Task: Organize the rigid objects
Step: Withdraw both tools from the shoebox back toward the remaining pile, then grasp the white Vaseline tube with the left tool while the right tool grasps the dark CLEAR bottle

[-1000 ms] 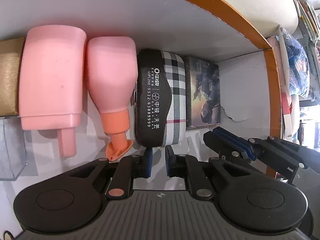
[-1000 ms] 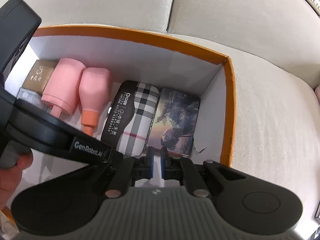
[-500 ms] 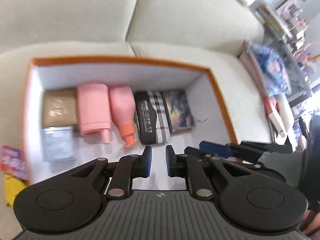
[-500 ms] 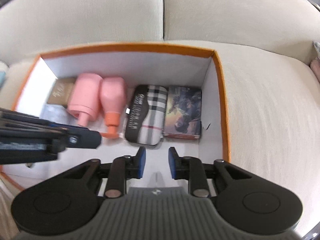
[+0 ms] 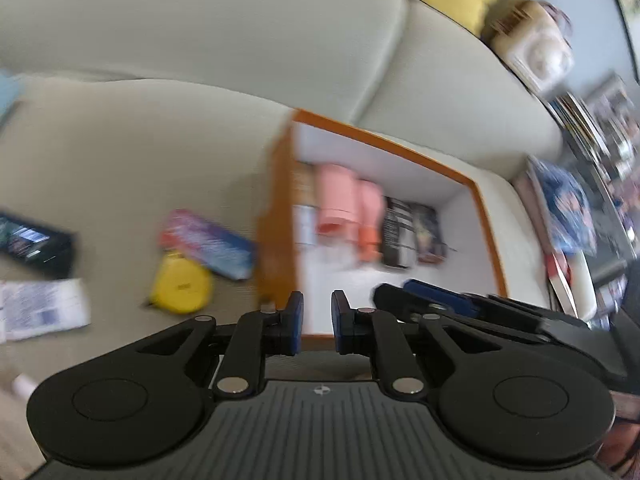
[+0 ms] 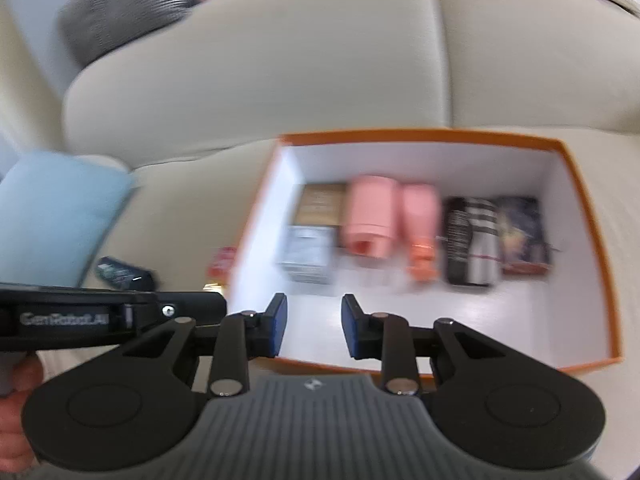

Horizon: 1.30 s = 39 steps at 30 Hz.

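While both views are blurred, the main things can be told. Nearest in the left wrist view, the left gripper point(image 5: 317, 322) has its blue pads drawn close with only a narrow gap, and nothing is between them. In the right wrist view, the right gripper point(image 6: 313, 326) has a wider gap; its jaws have just been opening, and nothing is between them either. A hand point(image 6: 18, 396) shows at the lower left edge of that view, under the body of the other gripper.

Beyond the pads stands the orange box point(image 6: 592, 248) with white inside walls, on the cushion of a beige sofa point(image 6: 320, 64). Along the far wall of the box the things lie in one row. From the left corner: a brown box point(image 6: 322, 204) with a clear case point(image 6: 306, 254) in front of it, then a large pink bottle point(image 6: 370, 216), a smaller pink bottle point(image 6: 420, 222) with an orange cap, a plaid case point(image 6: 472, 240), and a dark picture box point(image 6: 524, 232) toward the right wall. The near half of the box floor is bare.

Outside the left wall of the box, on the sofa seat, lie a yellow round thing point(image 5: 180, 286), a red and blue packet point(image 5: 208, 244), a dark packet point(image 5: 36, 244) and a white printed packet point(image 5: 42, 308). A light blue cushion point(image 6: 52, 216) is at the left edge.
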Available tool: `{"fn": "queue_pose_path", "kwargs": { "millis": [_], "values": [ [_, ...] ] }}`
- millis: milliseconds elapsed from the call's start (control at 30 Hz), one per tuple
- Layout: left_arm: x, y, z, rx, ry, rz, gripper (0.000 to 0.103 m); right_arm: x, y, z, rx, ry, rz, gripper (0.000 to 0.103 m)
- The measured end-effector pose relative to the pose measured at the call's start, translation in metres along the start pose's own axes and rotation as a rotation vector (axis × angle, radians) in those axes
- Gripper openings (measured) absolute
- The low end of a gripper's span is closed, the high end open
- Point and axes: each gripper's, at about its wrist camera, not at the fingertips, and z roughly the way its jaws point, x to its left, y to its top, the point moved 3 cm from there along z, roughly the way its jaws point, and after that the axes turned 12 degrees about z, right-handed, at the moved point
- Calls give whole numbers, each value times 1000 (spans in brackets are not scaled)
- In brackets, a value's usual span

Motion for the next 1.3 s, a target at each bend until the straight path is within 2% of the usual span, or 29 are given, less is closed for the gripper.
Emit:
{"fn": "queue_pose_path", "kwargs": {
  "millis": [167,300,400,533,700,800,933,1000,1067,1133,1233,1300],
  "values": [
    [66,-14,-25,-11,85,-147,15,55,-13,5,8,70,-90,31],
    [115,-34,-29,6,164,-279,15,93,-26,28,54,81,-164,29],
    [147,-46,-22,24,156,-403,20,115,-35,52,96,83,-221,29],
    [170,-49,-9,46,191,-499,32,135,-41,85,152,57,-278,29],
    [190,-55,14,99,231,-600,34,151,-43,120,199,48,-319,29],
    [198,-56,28,132,250,-661,44,157,-44,137,234,63,-333,29],
    [206,-60,39,139,246,-710,68,164,-48,161,287,74,-349,29],
    [211,-63,40,108,243,-746,68,165,-51,171,310,76,-356,29],
    [219,-64,39,81,257,-774,64,167,-53,180,330,84,-358,30],
    [226,-65,39,71,235,-791,59,169,-55,186,337,90,-363,30],
    [228,-63,34,31,256,-753,57,175,-52,194,337,91,-371,30],
    [229,-61,29,4,291,-712,51,179,-48,198,332,98,-378,30]
  ]
}}
